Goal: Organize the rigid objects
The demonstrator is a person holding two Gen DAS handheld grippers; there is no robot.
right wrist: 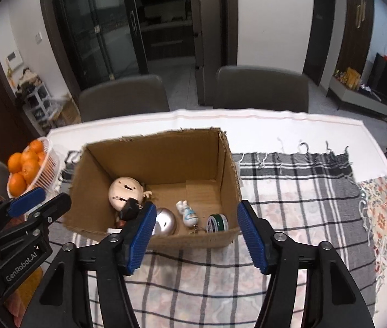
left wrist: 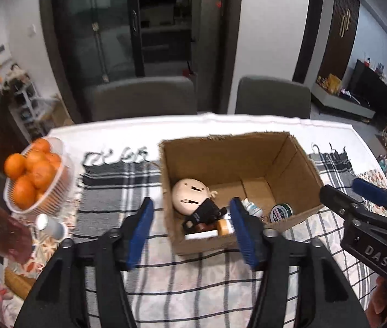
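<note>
An open cardboard box (left wrist: pixel 248 150) (right wrist: pixel 152 153) stands on the plaid cloth. Inside lie a big-headed doll (left wrist: pixel 189 195) (right wrist: pixel 123 192), a small white figurine (right wrist: pixel 187 214) (left wrist: pixel 252 207), a green round tin (left wrist: pixel 281 212) (right wrist: pixel 216 222), a silver dome (right wrist: pixel 164 221) and an orange-capped bottle (left wrist: pixel 225 227). My left gripper (left wrist: pixel 190 232) is open and empty, just before the box's near wall. My right gripper (right wrist: pixel 196 236) is open and empty, at the box's near right corner. Each gripper also shows in the other's view, the right one (left wrist: pixel 357 194) and the left one (right wrist: pixel 37 199).
A white basket of oranges (left wrist: pixel 33 175) (right wrist: pixel 25 168) stands at the table's left. A small white bottle (left wrist: pixel 51 225) and a dark red object (left wrist: pixel 2 232) lie near it. Two grey chairs (left wrist: pixel 144 95) (left wrist: pixel 272 95) stand behind the table.
</note>
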